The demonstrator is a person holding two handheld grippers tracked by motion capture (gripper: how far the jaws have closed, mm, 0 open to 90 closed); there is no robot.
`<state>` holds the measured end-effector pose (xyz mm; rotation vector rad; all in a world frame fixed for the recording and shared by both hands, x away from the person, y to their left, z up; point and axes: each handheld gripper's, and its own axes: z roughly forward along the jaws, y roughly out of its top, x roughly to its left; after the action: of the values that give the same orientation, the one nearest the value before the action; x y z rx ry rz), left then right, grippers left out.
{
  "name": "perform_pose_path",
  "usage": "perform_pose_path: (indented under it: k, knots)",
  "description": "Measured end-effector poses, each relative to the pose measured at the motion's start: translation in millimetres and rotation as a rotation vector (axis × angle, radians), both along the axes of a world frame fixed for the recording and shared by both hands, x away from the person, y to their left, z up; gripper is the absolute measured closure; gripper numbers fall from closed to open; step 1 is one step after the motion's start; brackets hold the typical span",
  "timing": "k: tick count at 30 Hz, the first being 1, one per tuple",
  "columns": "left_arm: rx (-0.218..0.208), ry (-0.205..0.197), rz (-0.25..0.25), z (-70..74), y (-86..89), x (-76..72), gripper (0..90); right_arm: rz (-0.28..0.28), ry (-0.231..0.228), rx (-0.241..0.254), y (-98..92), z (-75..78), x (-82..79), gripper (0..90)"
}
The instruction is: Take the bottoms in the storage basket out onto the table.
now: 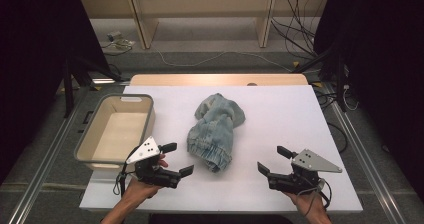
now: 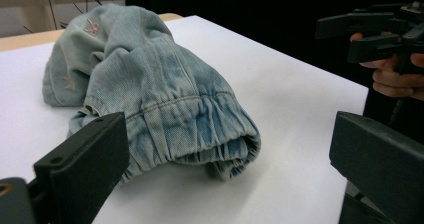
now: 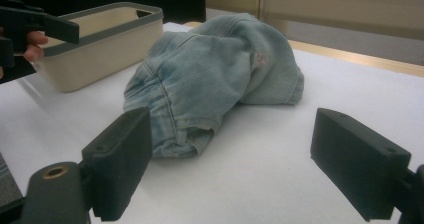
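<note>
Down at the near edge of the bench, the left tool [image 1: 177, 159] is held in the person's left hand [image 1: 142, 181] with its two black jaws spread wide and nothing between them; it points toward the middle of the bench. A grey three-cornered plate [image 1: 145, 149] sits on top of it. The right tool [image 1: 272, 159] is gripped by the right hand [image 1: 307, 201] at the near right, jaws likewise spread wide and empty, aimed inward at the left tool across the gap.

Between the two tools, and a little farther back, lies a crumpled pair of light blue denim jeans [image 1: 215, 131] on the white bench [image 1: 290, 114]. Its gathered elastic hem end [image 2: 220, 144] is the nearest part to the left tool, close to the jaws but apart from them. In the right gripper view the jeans [image 3: 210, 79] lie heaped ahead of the jaws, resting flat on the white surface, again without touching.

At the left side of the bench stands a cream bin with a grey rim [image 1: 87, 136], open-topped and overhanging the bench's left edge, just beside the left tool and well apart from the jeans.
</note>
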<state>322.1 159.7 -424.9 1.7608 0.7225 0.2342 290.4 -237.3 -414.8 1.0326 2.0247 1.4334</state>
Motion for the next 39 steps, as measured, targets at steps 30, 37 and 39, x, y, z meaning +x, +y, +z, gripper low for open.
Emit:
perform_pose_path:
  k: [30, 37, 39]
  knots:
    - [0.042, -0.008, 0.046, -2.5, 10.2, -9.1, 0.0, -0.004, 0.000, -0.002, -0.4, -1.7, -0.4, 17.8]
    - [0.034, -0.007, 0.051, -2.4, 10.5, -8.3, 0.0, -0.005, -0.002, -0.002, -0.2, -1.6, -0.4, 17.8]
    - [0.035, -0.009, 0.049, -2.4, 10.5, -8.4, 0.0, -0.005, -0.001, 0.000, -0.4, -1.5, -0.3, 17.8]
